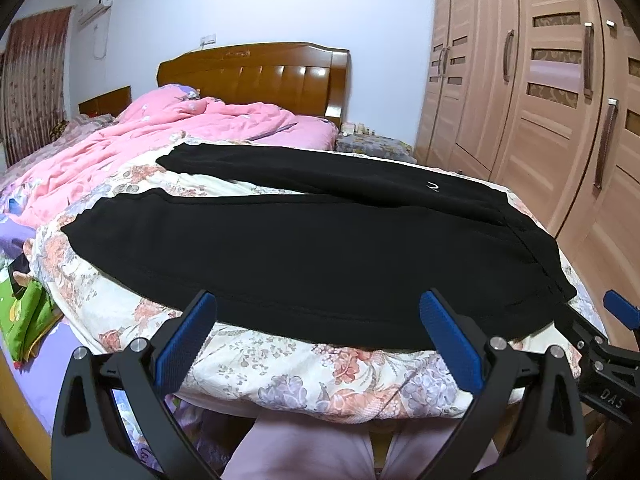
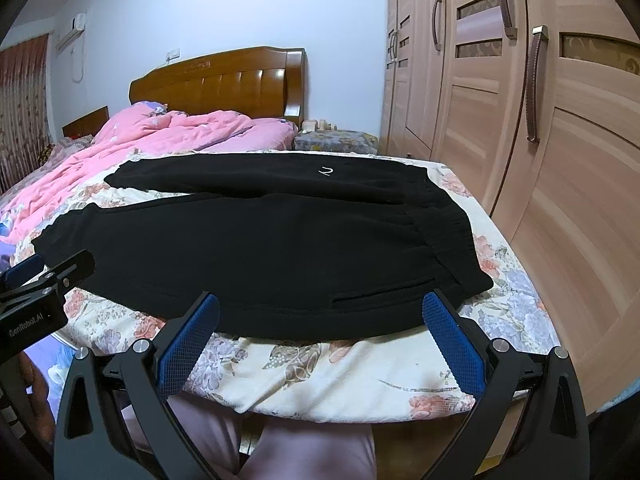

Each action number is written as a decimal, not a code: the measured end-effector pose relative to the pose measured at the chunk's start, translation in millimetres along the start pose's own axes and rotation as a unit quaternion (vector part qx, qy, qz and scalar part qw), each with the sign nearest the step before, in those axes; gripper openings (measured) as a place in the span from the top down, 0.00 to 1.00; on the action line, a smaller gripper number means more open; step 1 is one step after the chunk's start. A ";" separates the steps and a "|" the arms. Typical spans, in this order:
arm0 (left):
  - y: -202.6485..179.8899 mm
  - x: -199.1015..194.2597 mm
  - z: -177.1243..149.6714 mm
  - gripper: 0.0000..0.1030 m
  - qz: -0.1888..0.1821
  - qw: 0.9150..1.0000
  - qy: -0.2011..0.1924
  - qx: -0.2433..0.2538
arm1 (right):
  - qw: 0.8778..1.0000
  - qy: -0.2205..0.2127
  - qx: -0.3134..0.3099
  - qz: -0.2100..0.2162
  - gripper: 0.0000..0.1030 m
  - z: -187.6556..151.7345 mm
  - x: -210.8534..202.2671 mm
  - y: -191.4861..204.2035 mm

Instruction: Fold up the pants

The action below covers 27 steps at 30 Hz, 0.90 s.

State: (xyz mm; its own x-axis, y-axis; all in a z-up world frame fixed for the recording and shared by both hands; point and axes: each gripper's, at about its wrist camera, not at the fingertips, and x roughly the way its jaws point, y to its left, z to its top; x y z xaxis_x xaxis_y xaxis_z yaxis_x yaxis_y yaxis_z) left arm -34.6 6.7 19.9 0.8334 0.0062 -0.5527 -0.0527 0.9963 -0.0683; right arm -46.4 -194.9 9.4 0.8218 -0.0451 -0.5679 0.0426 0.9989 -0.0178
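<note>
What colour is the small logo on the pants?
White, on the black pants; the logo shows best in the right wrist view.

Bed in front of me, covered with a floral quilt. Black pants lie flat on the quilt, waistband toward the wardrobe side, both legs spread apart toward the other side. Crumpled pink duvet sits further back on the bed, near the wooden headboard.
</note>
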 end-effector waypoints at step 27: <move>5.9 8.4 -1.5 0.01 0.005 1.000 0.015 0.007 | 1.000 0.004 -0.002 0.002 0.04 -2.7 1.1 0.8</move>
State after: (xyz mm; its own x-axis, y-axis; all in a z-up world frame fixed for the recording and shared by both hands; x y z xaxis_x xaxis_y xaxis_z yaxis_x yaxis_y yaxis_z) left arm -28.8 12.5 13.6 0.8154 0.0141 -0.5787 -0.0539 0.9972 -0.0516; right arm -47.0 -194.2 6.6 0.8178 -0.0410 -0.5741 0.0373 0.9991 -0.0182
